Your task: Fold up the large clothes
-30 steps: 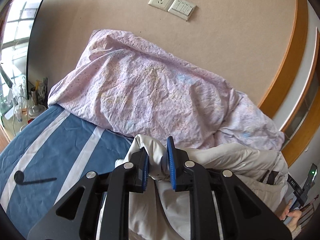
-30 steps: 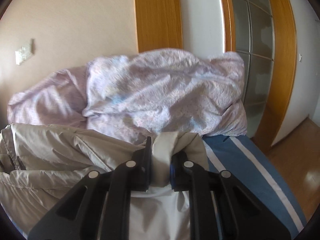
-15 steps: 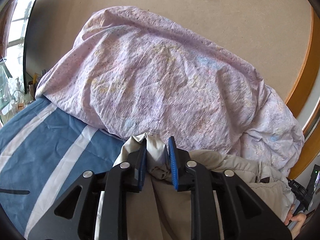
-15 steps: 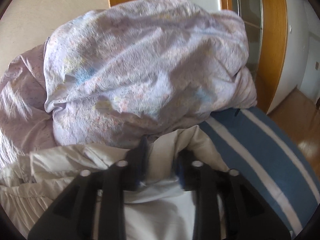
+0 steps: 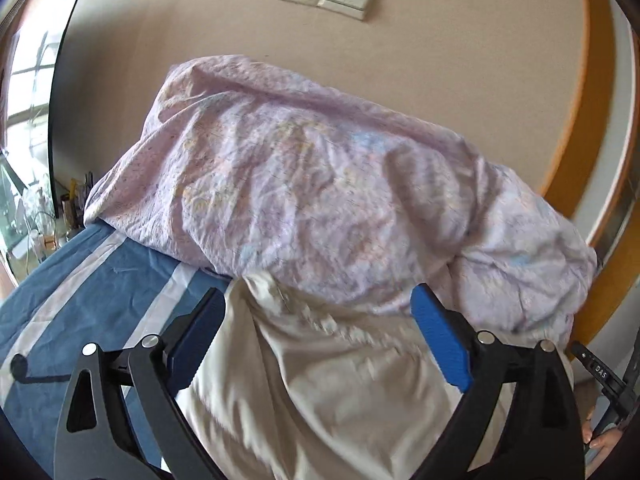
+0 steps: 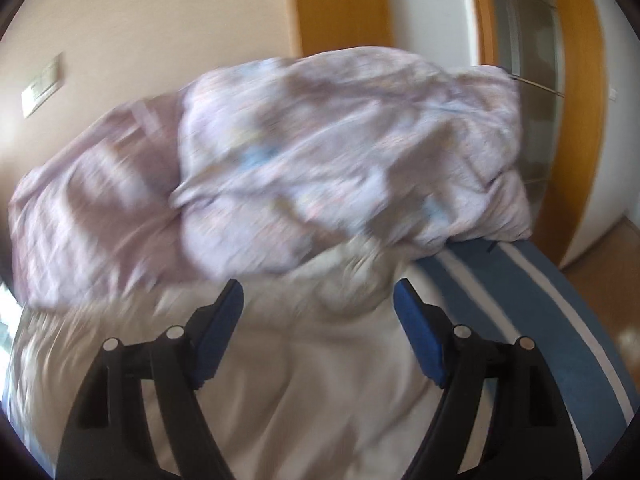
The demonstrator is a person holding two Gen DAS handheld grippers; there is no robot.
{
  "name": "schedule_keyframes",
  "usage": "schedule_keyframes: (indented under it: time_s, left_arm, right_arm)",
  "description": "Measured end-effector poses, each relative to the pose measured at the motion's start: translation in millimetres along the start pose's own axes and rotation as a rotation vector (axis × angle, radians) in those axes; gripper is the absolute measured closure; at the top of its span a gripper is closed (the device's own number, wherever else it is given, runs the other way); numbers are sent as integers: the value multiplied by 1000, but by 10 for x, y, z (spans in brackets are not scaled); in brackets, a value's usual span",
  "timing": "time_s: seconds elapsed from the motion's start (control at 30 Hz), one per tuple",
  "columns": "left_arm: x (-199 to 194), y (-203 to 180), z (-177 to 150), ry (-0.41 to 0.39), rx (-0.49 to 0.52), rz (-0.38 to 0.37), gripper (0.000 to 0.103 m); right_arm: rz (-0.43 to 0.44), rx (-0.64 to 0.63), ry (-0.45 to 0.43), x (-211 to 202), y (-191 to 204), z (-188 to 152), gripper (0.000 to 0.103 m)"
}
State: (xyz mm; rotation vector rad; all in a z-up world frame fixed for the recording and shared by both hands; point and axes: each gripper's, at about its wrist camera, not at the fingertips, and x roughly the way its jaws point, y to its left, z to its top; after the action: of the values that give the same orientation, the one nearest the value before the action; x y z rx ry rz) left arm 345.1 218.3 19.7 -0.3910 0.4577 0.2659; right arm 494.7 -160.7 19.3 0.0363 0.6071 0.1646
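Observation:
A beige padded jacket (image 5: 320,360) lies on the blue striped bed sheet (image 5: 80,300), its far edge against the pink duvet (image 5: 320,184). My left gripper (image 5: 320,340) is open, its blue pads wide apart on either side of the jacket's edge, holding nothing. In the right wrist view the same jacket (image 6: 304,360) lies below my right gripper (image 6: 320,332), which is also open and empty, jaws spread over the cloth. The right view is blurred by motion.
The crumpled pink duvet (image 6: 320,168) is piled against the beige wall at the head of the bed. A wooden door frame (image 6: 580,120) stands at right. A cluttered side table (image 5: 48,220) sits far left. Sheet (image 6: 540,320) shows at right.
Both grippers were shut on the jacket's edge and have now opened and let it go. The jacket has dropped onto the bed against the duvet.

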Motion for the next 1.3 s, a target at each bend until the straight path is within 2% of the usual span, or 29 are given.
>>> schedule_keyframes:
  time_s: [0.13,0.23,0.47,0.67,0.87,1.03,1.3]
  left_arm:
    - [-248,-287,-329,14,118,16,3]
    - [-294,-416,-521,28,171,39,3]
    - [-52,-576,-778,68,240,118,3]
    - [258,-571,-844,113,237,168,3]
    - [499,-545,-825,122,226,199,3]
    - [647,-496,-787,150,183,197,3]
    - [843,-495,-815,175,178,192,2]
  right_arm:
    - [45,-83,27,-187,220,-306,25]
    - [32,-121,28,-229,320,-439,25]
    - [13,-146,56,-93,480,-569,25]
    - [-28,-175,100,225,611,-606,25]
    - [-83,-186,138,542,671,-628,19]
    - [-76,-156,185,737,635,-616,16]
    - [-61,-126,224,934,610,-643,13]
